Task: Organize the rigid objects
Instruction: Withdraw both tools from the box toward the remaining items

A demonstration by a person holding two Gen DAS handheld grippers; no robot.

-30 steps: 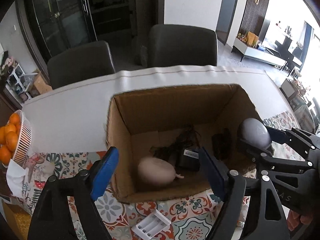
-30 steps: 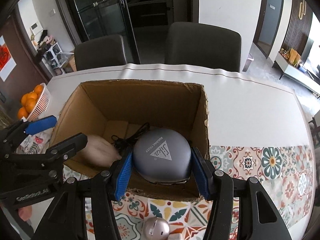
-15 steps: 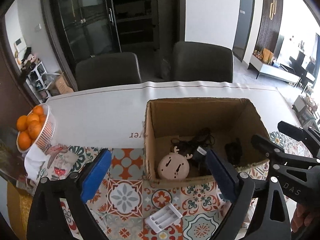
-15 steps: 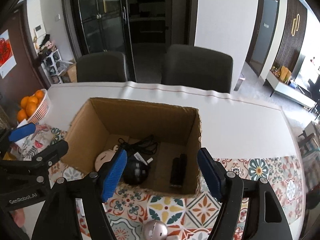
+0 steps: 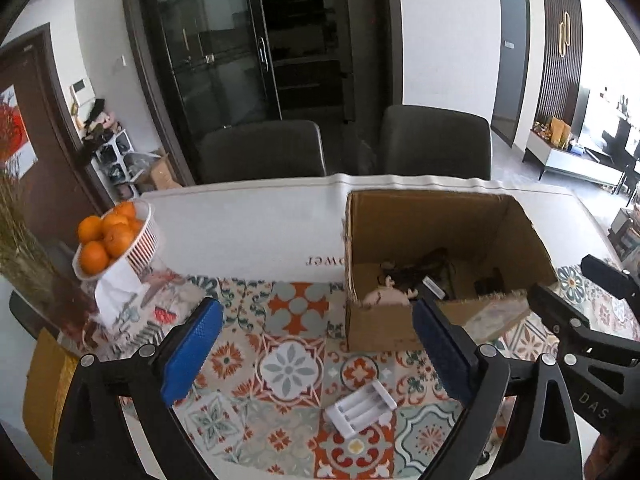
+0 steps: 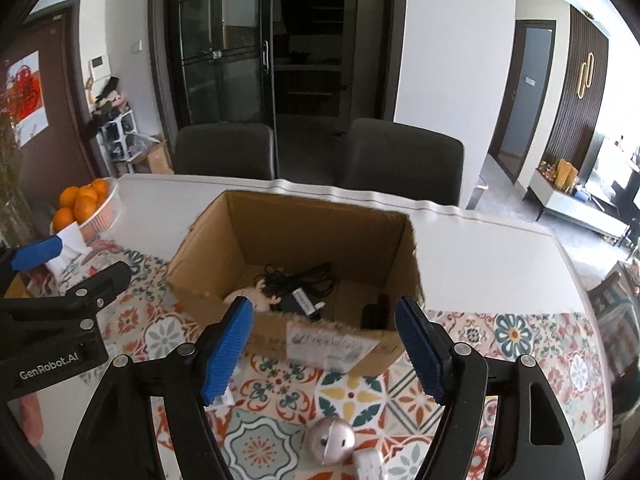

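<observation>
An open brown cardboard box [image 6: 320, 240] is seen on the patterned tabletop [image 5: 288, 364], cables and a round cream toy inside. A white battery holder [image 5: 360, 406] lies before it. Left tool [image 5: 316, 356] and right tool [image 6: 324, 348] are held wide, empty.

Both wrist views downward over one cardboard box [image 5: 384, 332]

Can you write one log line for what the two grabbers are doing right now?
left gripper: open, empty | right gripper: open, empty | brown cardboard box: holds black cables | white plastic battery holder, shiny silver ball: on patterned tablecloth
</observation>
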